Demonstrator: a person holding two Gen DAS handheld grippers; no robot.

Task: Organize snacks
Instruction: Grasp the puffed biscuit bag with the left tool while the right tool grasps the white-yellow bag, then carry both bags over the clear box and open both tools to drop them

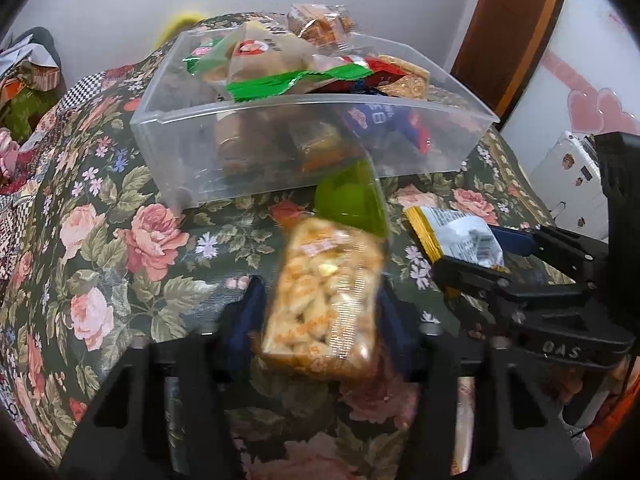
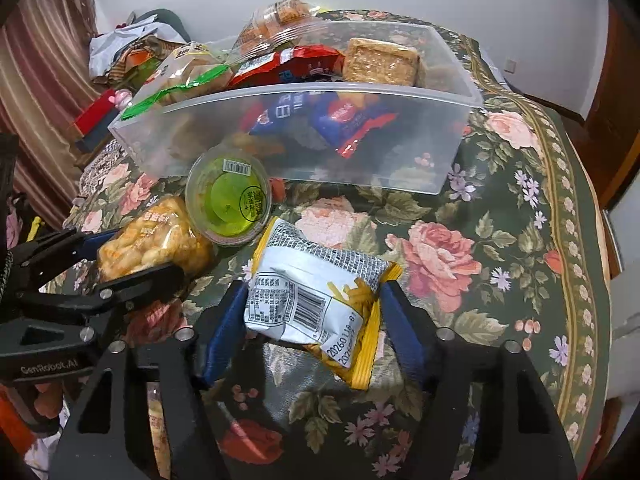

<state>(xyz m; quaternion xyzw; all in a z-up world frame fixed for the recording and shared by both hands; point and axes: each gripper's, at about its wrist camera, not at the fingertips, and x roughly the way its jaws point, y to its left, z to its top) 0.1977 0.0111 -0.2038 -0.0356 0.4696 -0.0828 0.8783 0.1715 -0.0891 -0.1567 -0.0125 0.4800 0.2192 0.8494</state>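
My left gripper (image 1: 320,300) is shut on a clear bag of golden puffed snacks (image 1: 324,300), held just above the floral tablecloth; it also shows in the right wrist view (image 2: 154,240). My right gripper (image 2: 308,308) is shut on a white and yellow fries packet (image 2: 316,292), which also shows in the left wrist view (image 1: 456,236). A clear plastic bin (image 1: 280,152) holding several snack packs stands behind both, also in the right wrist view (image 2: 360,160). A green-lidded round cup (image 2: 229,200) sits on the cloth in front of the bin.
The table is covered by a floral cloth (image 2: 460,248). A pack of biscuits (image 1: 320,20) rests at the bin's far rim. Clutter of bags (image 2: 128,52) lies beyond the table on the left. A wooden door (image 1: 512,20) is at the right.
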